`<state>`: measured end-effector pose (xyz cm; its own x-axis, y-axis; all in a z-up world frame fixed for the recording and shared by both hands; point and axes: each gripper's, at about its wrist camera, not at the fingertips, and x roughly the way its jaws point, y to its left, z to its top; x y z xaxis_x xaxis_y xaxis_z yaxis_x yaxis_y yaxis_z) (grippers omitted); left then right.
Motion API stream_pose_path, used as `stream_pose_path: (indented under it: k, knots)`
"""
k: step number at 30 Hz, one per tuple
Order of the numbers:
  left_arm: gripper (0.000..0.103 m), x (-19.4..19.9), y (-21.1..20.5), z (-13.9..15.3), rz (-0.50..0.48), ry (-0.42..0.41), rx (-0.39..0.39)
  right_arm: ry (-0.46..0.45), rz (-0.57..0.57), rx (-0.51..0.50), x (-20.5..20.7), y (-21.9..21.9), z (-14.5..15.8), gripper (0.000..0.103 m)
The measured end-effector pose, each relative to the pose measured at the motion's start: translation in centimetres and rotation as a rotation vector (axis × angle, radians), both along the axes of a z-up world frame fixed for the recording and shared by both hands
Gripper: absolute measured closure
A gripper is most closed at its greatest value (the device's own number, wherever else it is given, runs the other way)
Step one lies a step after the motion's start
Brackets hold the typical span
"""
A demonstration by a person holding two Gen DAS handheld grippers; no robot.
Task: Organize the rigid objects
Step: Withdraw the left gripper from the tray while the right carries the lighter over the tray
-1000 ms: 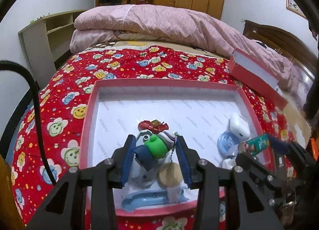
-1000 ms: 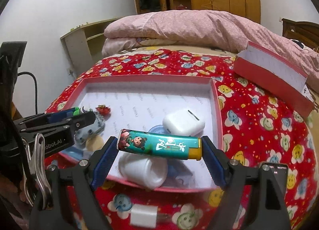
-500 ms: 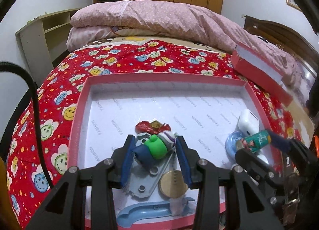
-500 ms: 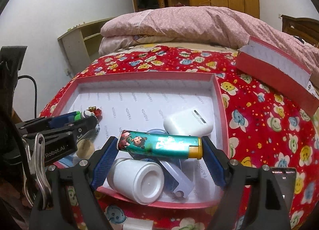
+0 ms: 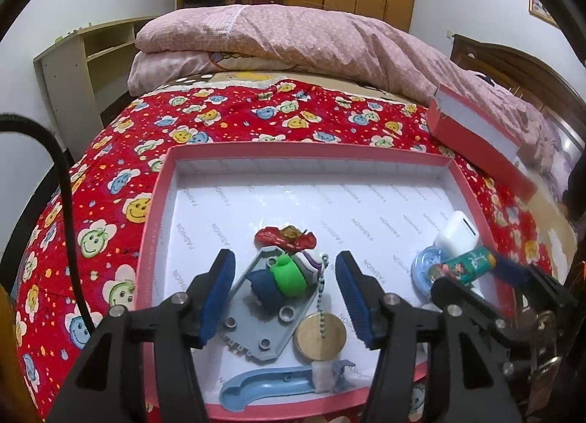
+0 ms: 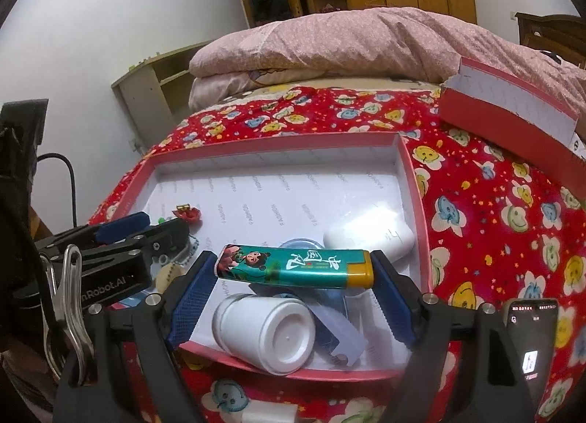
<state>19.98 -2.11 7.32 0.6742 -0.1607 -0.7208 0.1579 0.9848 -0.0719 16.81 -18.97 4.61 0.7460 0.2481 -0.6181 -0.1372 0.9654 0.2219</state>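
A pink-rimmed box (image 5: 161, 199) with a white floor lies on the red bedspread. My left gripper (image 5: 285, 287) hangs over its near part, jaws opening. Between them, apart from both pads, the green, blue and purple keychain charm (image 5: 289, 276) rests on a grey plate (image 5: 256, 316), its bead chain running to a gold disc (image 5: 320, 337). My right gripper (image 6: 293, 269) is shut endwise on a teal cartoon lighter (image 6: 296, 267), held level above a white jar (image 6: 267, 331) and beside a white earbud case (image 6: 370, 234). In the left wrist view the lighter (image 5: 463, 267) shows at the right.
A red hair clip (image 5: 285, 238) and a blue curved piece (image 5: 271, 386) also lie in the box. A red box lid (image 6: 509, 111) leans at the far right. A phone (image 6: 529, 346) lies on the spread near right. A folded pink quilt (image 5: 293, 42) covers the bed's far end.
My left jaws have spread apart and let go of the keychain charm, which now rests on the grey plate. The right gripper still holds the lighter over the box's right side.
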Motion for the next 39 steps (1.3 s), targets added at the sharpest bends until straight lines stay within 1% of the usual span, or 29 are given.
stream_pose_path:
  k: [14,17,20,39]
  knots:
    - [0.041,-1.3,0.4,0.9,0.007,-0.001,0.008,-0.018,0.012,-0.006,-1.3,0.3,0.7,0.019]
    - [0.041,-1.8,0.5,1.2,0.006,-0.003,0.0,-0.019,0.011,-0.004,-1.6,0.4,0.9,0.019]
    - [0.041,-2.5,0.6,1.6,0.002,-0.009,0.001,-0.029,0.011,0.001,-2.2,0.3,1.2,0.019]
    - [0.041,-7.5,1.5,3.7,-0.005,-0.04,0.008,-0.02,0.034,0.005,-6.2,0.9,2.3,0.019]
